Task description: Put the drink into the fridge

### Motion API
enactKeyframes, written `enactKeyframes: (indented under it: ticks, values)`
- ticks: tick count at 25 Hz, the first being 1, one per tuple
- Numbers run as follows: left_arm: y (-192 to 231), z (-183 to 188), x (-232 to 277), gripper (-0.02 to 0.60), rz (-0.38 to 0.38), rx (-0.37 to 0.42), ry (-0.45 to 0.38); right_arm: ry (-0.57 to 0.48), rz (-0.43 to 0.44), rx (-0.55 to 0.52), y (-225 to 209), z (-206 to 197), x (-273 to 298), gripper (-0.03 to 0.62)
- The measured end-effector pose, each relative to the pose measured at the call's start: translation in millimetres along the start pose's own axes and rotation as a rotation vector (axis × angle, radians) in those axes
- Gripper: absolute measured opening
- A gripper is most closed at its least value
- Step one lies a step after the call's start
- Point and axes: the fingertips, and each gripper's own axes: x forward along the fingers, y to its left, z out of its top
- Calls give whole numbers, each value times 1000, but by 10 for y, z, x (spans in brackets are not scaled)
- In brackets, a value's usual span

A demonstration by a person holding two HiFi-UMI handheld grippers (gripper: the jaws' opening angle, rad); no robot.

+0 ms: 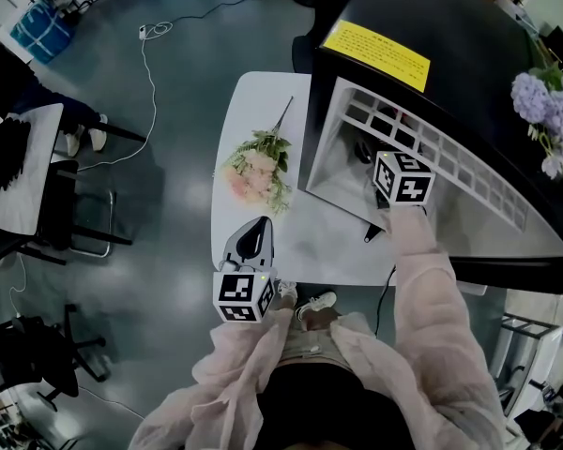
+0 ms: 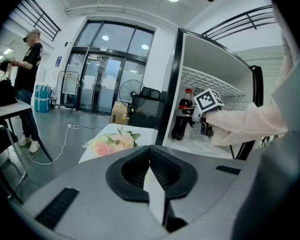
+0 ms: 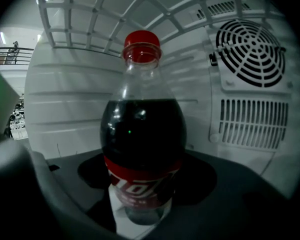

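Note:
A cola bottle (image 3: 142, 134) with a red cap and red label stands upright inside the open white-lined fridge (image 1: 432, 26). My right gripper (image 3: 142, 194) reaches into the fridge and is shut on the bottle's lower part, one pad on each side. The left gripper view shows the same bottle (image 2: 182, 119) on the fridge floor with the right gripper (image 2: 202, 126) beside it. My left gripper (image 1: 251, 237) hangs over the near edge of the white table (image 1: 253, 101), shut and holding nothing. Its dark fingertips (image 2: 135, 169) meet at their tips.
A bouquet of pink flowers (image 1: 255, 172) lies on the table left of the fridge. A wire shelf (image 3: 140, 14) spans the fridge above the bottle, and a fan grille (image 3: 252, 46) is on its back wall. Chairs (image 1: 75, 214) and a floor cable (image 1: 150, 73) are at the left.

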Motion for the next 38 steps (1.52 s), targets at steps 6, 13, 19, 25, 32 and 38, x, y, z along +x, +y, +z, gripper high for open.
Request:
enactKeyframes:
  ticks: [6, 13, 19, 25, 32, 38]
  values:
    - [-46, -11, 5, 11, -13, 6, 6, 3, -6, -22, 5, -22, 14, 314]
    - [-124, 79, 4, 11, -25, 18, -9, -38, -6, -17, -10, 35, -104, 383]
    - [-219, 119, -27, 11, -51, 33, -16, -47, -6, -1, -6, 19, -288, 391]
    - [-321, 172, -18, 11, -95, 54, -23, -37, -31, 50, -19, -85, -527, 391]
    - [-551, 212, 5, 11, -182, 79, -30, -44, -85, 122, -8, -177, -875, 388]
    - [-723, 307, 57, 11, -246, 99, -46, -80, -140, 169, 59, -160, -1251, 387]
